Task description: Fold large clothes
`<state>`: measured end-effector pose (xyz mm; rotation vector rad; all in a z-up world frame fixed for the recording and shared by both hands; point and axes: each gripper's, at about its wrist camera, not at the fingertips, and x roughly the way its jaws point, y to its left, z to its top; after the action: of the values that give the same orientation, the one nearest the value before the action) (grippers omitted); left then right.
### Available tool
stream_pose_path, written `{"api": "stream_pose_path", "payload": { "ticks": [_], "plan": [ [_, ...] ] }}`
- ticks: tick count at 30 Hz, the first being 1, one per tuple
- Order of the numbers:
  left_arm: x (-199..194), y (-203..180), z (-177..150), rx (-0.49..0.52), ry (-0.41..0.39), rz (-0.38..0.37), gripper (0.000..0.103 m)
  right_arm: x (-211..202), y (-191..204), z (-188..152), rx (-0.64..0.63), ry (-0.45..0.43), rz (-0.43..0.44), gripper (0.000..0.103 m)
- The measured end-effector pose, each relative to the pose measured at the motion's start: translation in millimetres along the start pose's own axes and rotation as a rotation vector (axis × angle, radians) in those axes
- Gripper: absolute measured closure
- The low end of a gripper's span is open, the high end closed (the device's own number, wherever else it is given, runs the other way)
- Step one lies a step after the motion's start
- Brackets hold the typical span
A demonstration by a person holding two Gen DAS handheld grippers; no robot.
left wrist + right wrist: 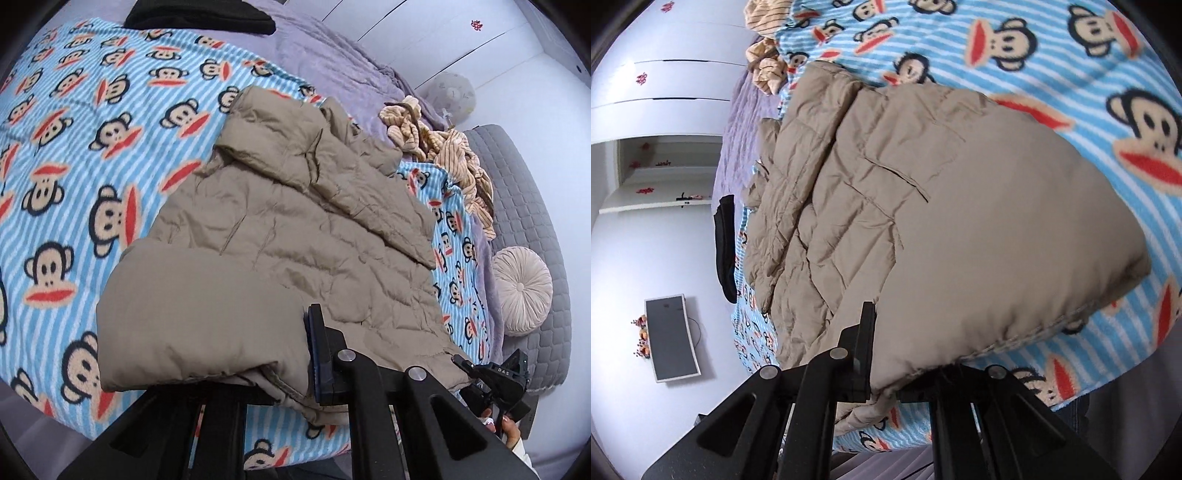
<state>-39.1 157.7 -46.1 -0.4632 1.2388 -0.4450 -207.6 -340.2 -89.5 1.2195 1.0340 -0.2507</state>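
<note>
Pinching the near hem now, the left gripper (295, 373) has its jaws drawn together on the bottom edge of the tan puffer jacket (280, 229), right at the near edge of the bed, and in the left wrist view the padded cloth bulges up over the fingers so only one dark pad (319, 354) shows. The jacket lies lengthwise across the monkey-print blanket (85, 155), collar end toward the far side, one sleeve folded in over the body, with a striped beige garment (454, 155) heaped near the right-hand edge and a black garment (207, 18) off at the far corner. The other gripper (495, 384) shows low at the right, held in a hand (511, 432). Over to the right wrist view: the right gripper (908, 369) is likewise clamped on the same hem, cloth billowing over its jaws and hiding the fingertips, while the jacket's quilted body (849, 206) runs away toward the far edge. My read is that this is the bottom-to-top fold, with both corners of the hem gripped and raised off the blanket. The next move calls for carrying the hem evenly toward the collar, both hands level and matched, so the puffy layers do not slide or twist, then laying it down square before letting go
</note>
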Motion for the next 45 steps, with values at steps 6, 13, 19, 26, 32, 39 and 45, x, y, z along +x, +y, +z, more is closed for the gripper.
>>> {"api": "stream_pose_path", "payload": {
  "ticks": [6, 13, 19, 26, 32, 39, 45],
  "plan": [
    [-10.1, -31.2, 49.4, 0.005, -0.101, 0.017, 0.090, -9.6, 49.4, 32.6, -0.136, -0.004, 0.021, 0.094],
    [0.6, -77.1, 134.4, 0.032, -0.224, 0.094, 0.090, -4.0, 134.0, 105.5, -0.334, 0.018, 0.031, 0.094],
    [45.3, -87.2, 202.6, 0.034, -0.258, 0.205, 0.090, 33.4, 216.2, 173.9, -0.555, 0.030, -0.040, 0.094],
    [136.6, -55.1, 267.3, 0.046, -0.185, 0.295, 0.090, 121.3, 251.1, 230.2, -0.588, 0.035, -0.149, 0.094],
    [207.5, -22.7, 285.4, 0.023, -0.144, 0.321, 0.090, 192.8, 233.3, 261.6, -0.530, 0.029, -0.204, 0.094],
    [245.5, -16.2, 284.9, 0.073, -0.166, 0.370, 0.089, 235.1, 205.2, 280.0, -0.488, 0.038, -0.156, 0.094],
    [247.2, -23.0, 284.6, 0.102, -0.180, 0.409, 0.089, 245.2, 194.6, 282.1, -0.484, 0.023, -0.107, 0.094]
  ]
}}
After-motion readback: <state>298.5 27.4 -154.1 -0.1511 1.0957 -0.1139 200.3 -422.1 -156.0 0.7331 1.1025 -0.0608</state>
